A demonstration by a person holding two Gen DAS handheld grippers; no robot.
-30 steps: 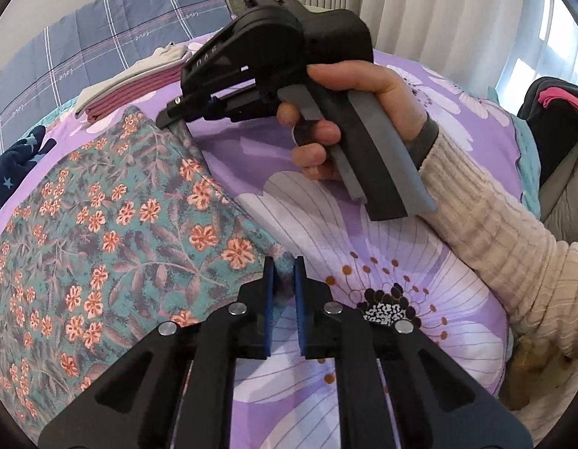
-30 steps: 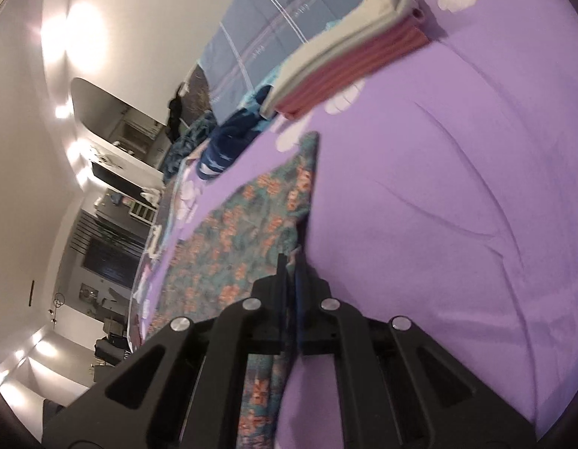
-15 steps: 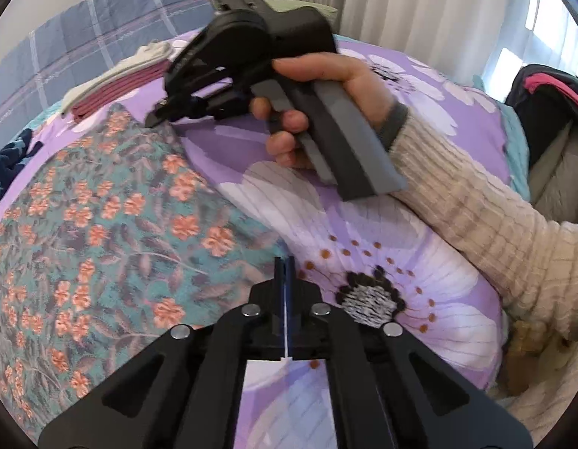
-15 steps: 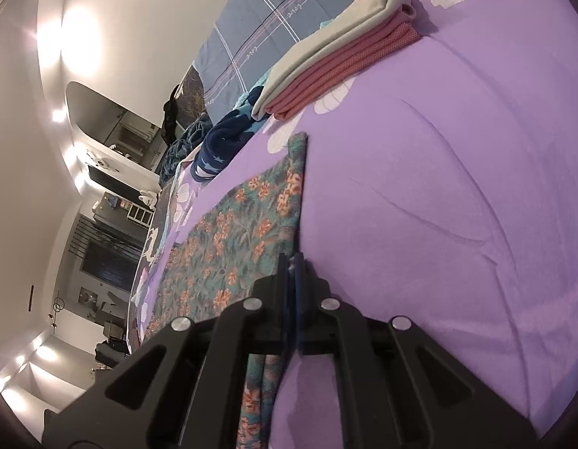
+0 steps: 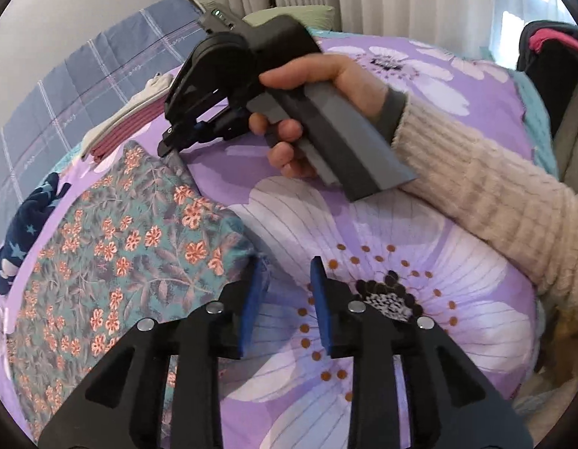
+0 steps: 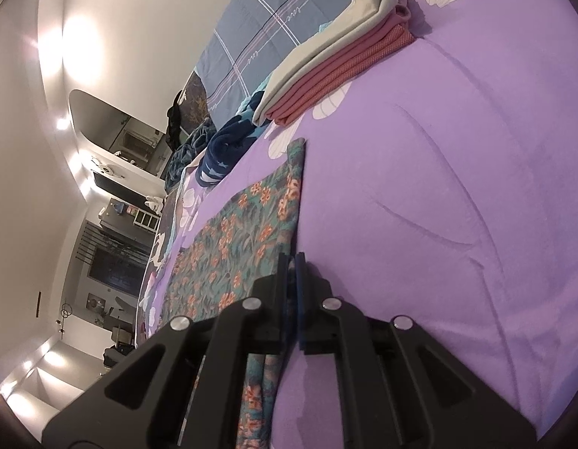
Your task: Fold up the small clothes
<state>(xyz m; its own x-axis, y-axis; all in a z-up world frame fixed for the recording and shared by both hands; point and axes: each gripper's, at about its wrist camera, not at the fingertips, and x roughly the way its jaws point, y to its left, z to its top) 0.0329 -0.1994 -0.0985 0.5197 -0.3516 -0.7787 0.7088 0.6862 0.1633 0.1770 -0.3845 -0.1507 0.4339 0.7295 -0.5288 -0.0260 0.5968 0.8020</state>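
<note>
A teal garment with orange flowers (image 5: 113, 247) lies flat on the purple floral bedspread (image 5: 419, 262). My left gripper (image 5: 287, 273) is open at the garment's near right corner; the cloth edge touches its left pad and nothing is held. My right gripper (image 5: 169, 144) sits at the garment's far right corner, held by a hand in a cream sleeve. In the right wrist view the right gripper (image 6: 292, 262) is shut on the edge of the garment (image 6: 236, 254).
A folded stack of pink and cream clothes (image 6: 326, 71) lies at the far side, also in the left wrist view (image 5: 128, 119). A crumpled navy star garment (image 5: 23, 224) lies left. A blue plaid quilt (image 5: 83, 75) is behind. Dark bags (image 5: 550, 75) stand at right.
My left gripper was shut on the garment's corner and has opened, letting the cloth go. My right gripper stays shut on the far edge and has shifted slightly.
</note>
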